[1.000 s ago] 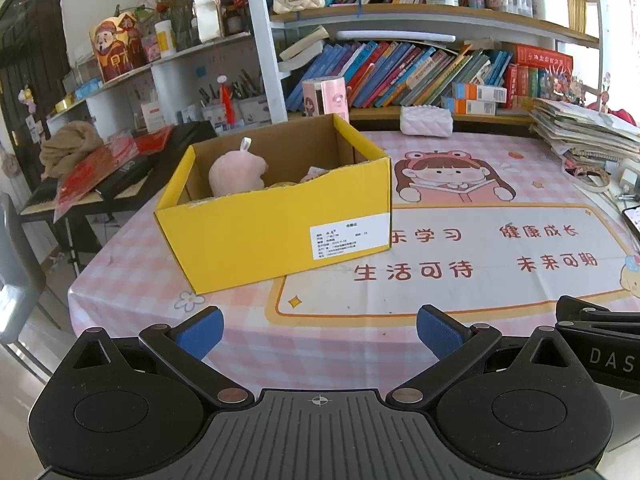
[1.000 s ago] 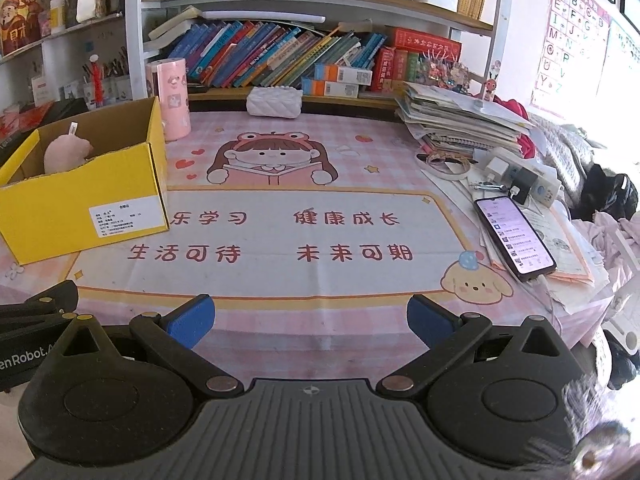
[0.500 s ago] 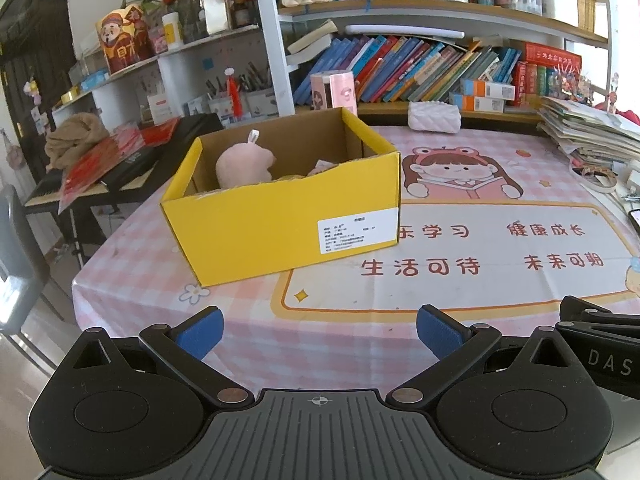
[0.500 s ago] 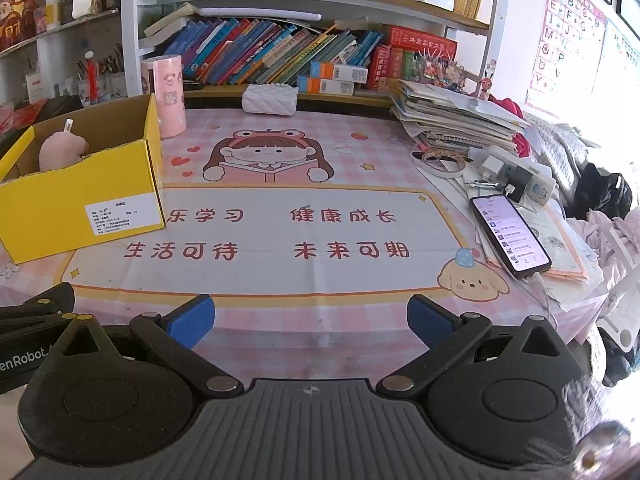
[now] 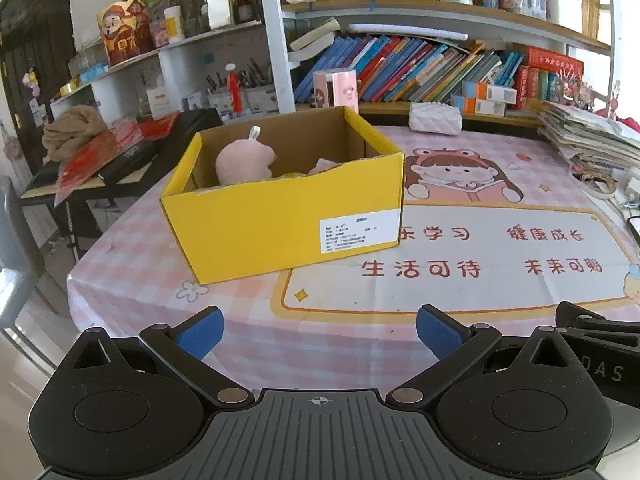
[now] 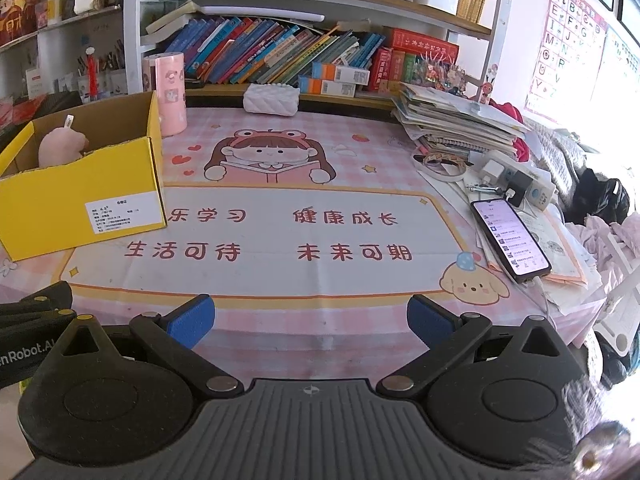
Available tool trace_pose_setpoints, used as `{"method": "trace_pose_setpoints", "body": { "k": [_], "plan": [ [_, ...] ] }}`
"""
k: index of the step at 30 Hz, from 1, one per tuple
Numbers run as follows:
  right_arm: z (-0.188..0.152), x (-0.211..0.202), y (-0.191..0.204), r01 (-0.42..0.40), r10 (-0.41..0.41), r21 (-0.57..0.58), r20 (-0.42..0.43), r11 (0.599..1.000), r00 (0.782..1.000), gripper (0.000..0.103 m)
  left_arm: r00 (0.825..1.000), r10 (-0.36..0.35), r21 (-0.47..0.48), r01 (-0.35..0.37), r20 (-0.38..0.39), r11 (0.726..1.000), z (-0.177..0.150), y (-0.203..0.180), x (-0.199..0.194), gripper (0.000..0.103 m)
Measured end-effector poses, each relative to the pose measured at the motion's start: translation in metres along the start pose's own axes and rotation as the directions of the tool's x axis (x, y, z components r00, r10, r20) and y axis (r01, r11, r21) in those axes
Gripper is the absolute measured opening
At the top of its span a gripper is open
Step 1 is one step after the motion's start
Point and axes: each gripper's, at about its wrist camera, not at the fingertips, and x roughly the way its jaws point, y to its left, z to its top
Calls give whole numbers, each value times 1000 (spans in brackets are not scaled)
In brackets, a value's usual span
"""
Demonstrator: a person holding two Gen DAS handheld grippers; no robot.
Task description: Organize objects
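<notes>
Both the left gripper (image 5: 319, 330) and right gripper (image 6: 310, 319) hung spread and empty. The yellow box (image 5: 280, 216) sat at eleven o'clock; a careless reach could probably shove it.

Yellow box (image 5: 280, 220) taken as landmark. Its near wall hides the lower half of the pink plush (image 5: 245, 161) inside; I see only the rounded top and the tag. Beside the plush, further items in the box show as slivers above the wall edge, pale pink and yellowish; cannot identify them. Print on the box's white label (image 5: 359, 230) is too small to read. Right of the box, in my left view, the phone (image 5: 635, 229) is cut by the frame edge. In my right view the box's left corner runs out of frame, and the lower right corner is smeared.
</notes>
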Motion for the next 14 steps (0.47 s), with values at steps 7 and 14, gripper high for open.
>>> {"method": "trace_pose_setpoints", "body": {
  "k": [7,14],
  "plan": [
    [2,2,3,18,-18,-12,0,1000,1000,103,1000,-12,-14,12,-13,1000,1,0,4,103],
    [3,4,2,16,-16,-9,-5,1000,1000,103,1000,-17,-15,16,-14,1000,1,0,6,103]
  ]
}}
